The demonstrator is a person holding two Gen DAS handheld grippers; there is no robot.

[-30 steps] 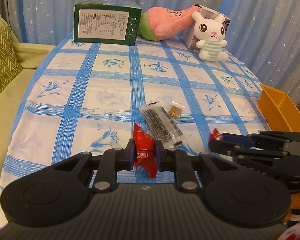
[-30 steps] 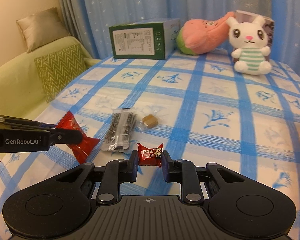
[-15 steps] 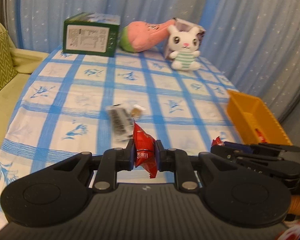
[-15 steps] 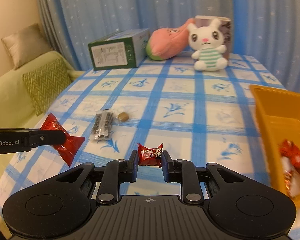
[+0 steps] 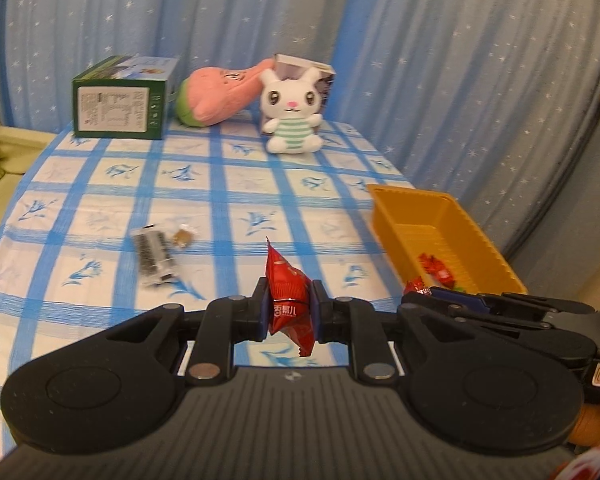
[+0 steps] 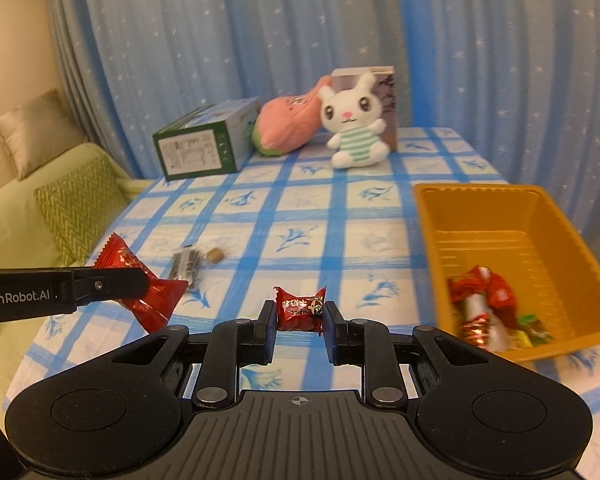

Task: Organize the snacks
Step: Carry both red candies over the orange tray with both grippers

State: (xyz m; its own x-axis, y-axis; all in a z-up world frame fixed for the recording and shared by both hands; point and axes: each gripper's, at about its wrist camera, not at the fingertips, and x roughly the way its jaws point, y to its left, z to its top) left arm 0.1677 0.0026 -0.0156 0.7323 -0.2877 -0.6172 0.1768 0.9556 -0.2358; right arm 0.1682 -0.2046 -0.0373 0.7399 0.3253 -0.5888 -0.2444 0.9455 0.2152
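My left gripper [image 5: 287, 312] is shut on a red snack packet [image 5: 288, 296], held above the checked tablecloth. In the right wrist view that same packet [image 6: 140, 284] hangs at the left in the left gripper's fingers [image 6: 112, 286]. My right gripper [image 6: 300, 316] is shut on a small red wrapped candy [image 6: 300, 308]. An orange tray [image 6: 440, 220] with several wrapped snacks [image 6: 484, 304] in it stands at the right, also seen as the tray [image 5: 384, 216] in the left wrist view. A dark snack bar [image 5: 154, 250] and a small brown candy [image 5: 182, 236] lie on the table.
At the table's far end stand a green box [image 5: 120, 108], a pink plush [image 5: 220, 96] and a white rabbit plush [image 5: 294, 116] against a small box. A green sofa with cushions [image 6: 80, 204] lies left of the table. Blue curtains hang behind.
Both grippers have risen and pulled back to the right with their snacks still held. The orange tray has come into full view at the right.
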